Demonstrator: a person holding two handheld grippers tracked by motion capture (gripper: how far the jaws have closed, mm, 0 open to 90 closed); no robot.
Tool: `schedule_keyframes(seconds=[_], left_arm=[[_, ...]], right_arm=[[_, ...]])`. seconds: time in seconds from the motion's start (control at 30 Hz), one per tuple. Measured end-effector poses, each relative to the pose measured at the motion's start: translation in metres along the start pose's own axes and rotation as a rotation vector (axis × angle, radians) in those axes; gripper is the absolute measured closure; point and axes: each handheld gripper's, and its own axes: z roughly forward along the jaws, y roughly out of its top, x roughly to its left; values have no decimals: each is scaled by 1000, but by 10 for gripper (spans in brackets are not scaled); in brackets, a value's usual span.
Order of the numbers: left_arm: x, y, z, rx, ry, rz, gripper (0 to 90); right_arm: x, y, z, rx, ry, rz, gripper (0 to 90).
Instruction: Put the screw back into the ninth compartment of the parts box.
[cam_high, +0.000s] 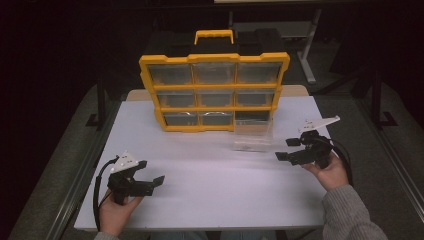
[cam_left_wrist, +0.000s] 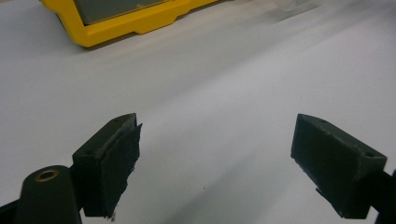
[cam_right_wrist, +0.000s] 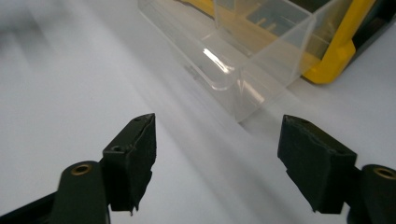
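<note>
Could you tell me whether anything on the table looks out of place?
Yes: one clear drawer stands on the white table in front of the yellow organiser, whose bottom-right slot gapes dark. Nothing looks spilled or damaged.

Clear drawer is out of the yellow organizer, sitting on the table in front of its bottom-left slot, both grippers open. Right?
Not quite: the clear drawer sits in front of the yellow organizer's bottom-right slot, which is the empty one, as the high view shows. The rest holds: it is on the table, and the left gripper and right gripper are open.
</note>
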Motion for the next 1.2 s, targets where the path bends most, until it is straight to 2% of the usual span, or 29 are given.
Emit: schedule_keyframes(seconds=[0.17, 0.33, 0.57, 0.7, 0.77, 0.8, 0.9, 0.93, 0.97, 1.0, 1.07, 1.2], left_arm=[[1, 0, 0, 13, -1, 23, 151], [0, -1, 1, -1, -2, 3, 151], [0, -1, 1, -1, -3, 2, 151], [0, -1, 1, -1, -4, 5, 151], [2, -2, 2, 4, -3, 20, 151], [1, -2, 2, 9, -5, 8, 151], [0, -2, 4, 14, -14, 15, 152], [1, -2, 4, 25, -16, 39, 152], [-1, -2, 5, 14, -21, 28, 152], [0, -2, 5, 24, -22, 45, 152], [-1, -3, 5, 15, -26, 34, 154], [3, -4, 8, 43, -22, 61, 155]], right_arm=[[-2, -10, 0, -9, -11, 4, 246], [-3, -24, -1, -19, -29, 25, 218], [-6, -42, -5, -29, -40, 61, 202], [-7, -49, -5, -29, -45, 67, 197], [-7, -54, -5, -29, -50, 72, 195], [-8, -57, -4, -31, -53, 69, 194], [-6, -61, -2, -28, -55, 76, 187], [-6, -62, -2, -28, -54, 74, 184], [-4, -66, -1, -40, -58, 83, 183], [-4, -66, -1, -40, -58, 83, 183], [-2, -70, -1, -40, -60, 82, 183], [-1, -72, -3, -67, -72, 57, 182]])
